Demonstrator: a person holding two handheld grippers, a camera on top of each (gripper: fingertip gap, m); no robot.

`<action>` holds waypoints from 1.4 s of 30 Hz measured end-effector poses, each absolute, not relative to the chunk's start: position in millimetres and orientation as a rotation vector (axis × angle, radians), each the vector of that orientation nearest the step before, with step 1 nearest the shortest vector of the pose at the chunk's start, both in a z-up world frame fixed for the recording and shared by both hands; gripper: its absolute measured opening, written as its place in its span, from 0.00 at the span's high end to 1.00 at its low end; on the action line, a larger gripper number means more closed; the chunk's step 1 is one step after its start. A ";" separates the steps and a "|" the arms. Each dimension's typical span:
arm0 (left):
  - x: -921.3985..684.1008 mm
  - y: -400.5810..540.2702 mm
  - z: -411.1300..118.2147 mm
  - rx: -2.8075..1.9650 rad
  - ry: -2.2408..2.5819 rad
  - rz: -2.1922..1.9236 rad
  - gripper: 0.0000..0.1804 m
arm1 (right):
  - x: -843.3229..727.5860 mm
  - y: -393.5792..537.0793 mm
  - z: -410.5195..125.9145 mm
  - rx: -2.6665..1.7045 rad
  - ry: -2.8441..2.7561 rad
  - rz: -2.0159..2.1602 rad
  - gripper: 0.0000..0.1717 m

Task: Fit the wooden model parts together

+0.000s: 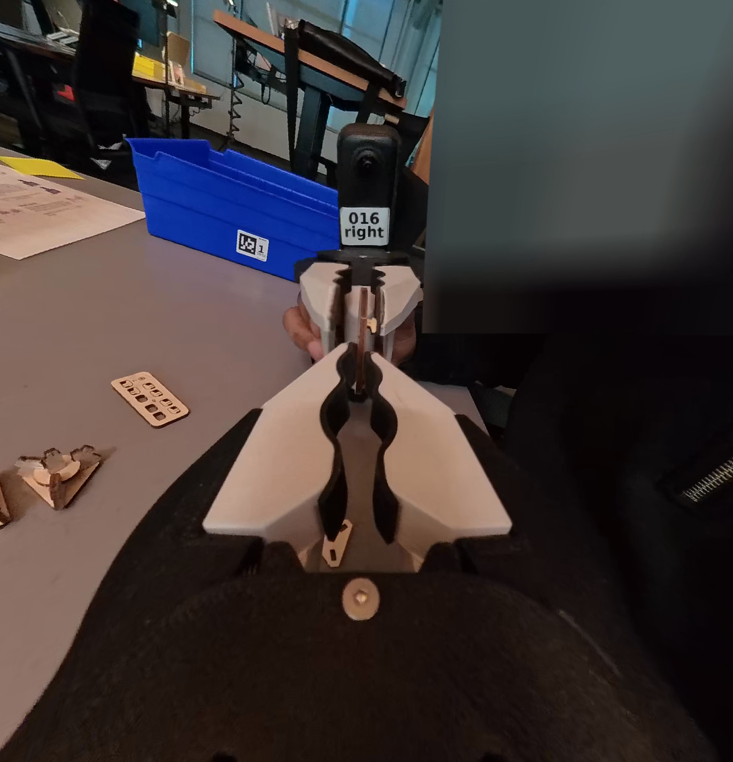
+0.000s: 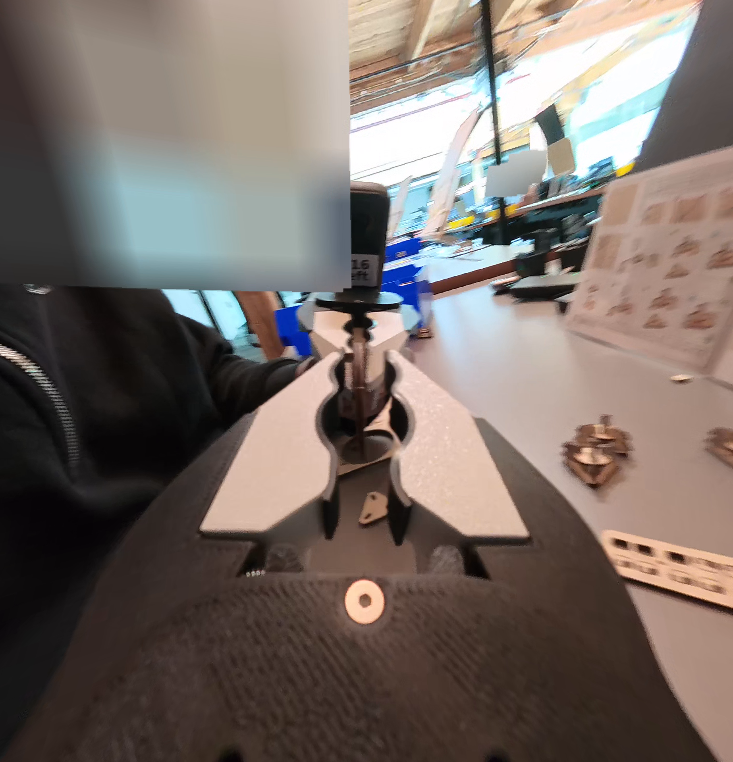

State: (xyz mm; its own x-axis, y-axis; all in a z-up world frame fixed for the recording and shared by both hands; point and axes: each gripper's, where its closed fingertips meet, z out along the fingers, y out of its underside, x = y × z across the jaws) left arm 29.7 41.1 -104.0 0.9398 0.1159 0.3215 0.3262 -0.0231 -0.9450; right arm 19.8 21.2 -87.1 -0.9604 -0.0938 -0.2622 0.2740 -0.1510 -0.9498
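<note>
Thin wooden piece (image 1: 361, 350): prob. light, stiff laser-cut ply, snaps if bent. Best pinched on its flat faces, away from the small pale tab on one side. Seen edge-on it's a dark-brown strip, upright, held above the table (image 1: 191, 330) btwn two grippers facing tip to tip. Left gripper (image 1: 358, 363) is closed on its near end, pads on both faces. Right gripper (image 2: 367, 361): fingers apart around the far end, grip or not can't tell. Nearby: wooden card w/ cut-outs (image 1: 150, 399), small wooden assemblies (image 1: 59, 474), blue bin (image 1: 233, 198).

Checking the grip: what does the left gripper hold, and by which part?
The left gripper pinches a thin wooden piece, seen edge-on, by its near end.
</note>
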 end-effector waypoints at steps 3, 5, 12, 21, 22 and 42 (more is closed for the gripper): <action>30.7 41.3 -102.6 -1.585 -0.347 -0.187 1.00 | 16.5 22.5 -86.3 0.213 1.886 -2.245 0.86; 30.9 40.7 -101.5 -1.575 -0.348 -0.198 1.00 | 15.0 24.2 -84.2 0.212 1.885 -2.277 0.85; 32.3 40.3 -99.2 -1.552 -0.353 -0.247 1.00 | 18.0 30.1 -78.0 0.133 1.902 -2.372 0.87; 34.8 43.9 -103.3 -1.570 -0.351 -0.270 1.00 | 25.4 24.3 -83.8 0.064 1.986 -2.359 0.88; 34.9 44.1 -103.6 -1.571 -0.350 -0.270 1.00 | 25.3 24.2 -84.1 0.061 1.994 -2.361 0.90; 34.8 44.6 -105.6 -1.588 -0.352 -0.253 1.00 | 32.8 22.8 -83.7 0.021 2.019 -2.266 0.97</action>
State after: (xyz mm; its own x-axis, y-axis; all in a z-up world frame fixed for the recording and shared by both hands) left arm 34.8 44.6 -105.6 0.9254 0.0684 0.3728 0.3752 -0.0261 -0.9266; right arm 32.8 22.8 -83.7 -0.9942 -0.0704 -0.0808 0.0884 -0.1118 -0.9898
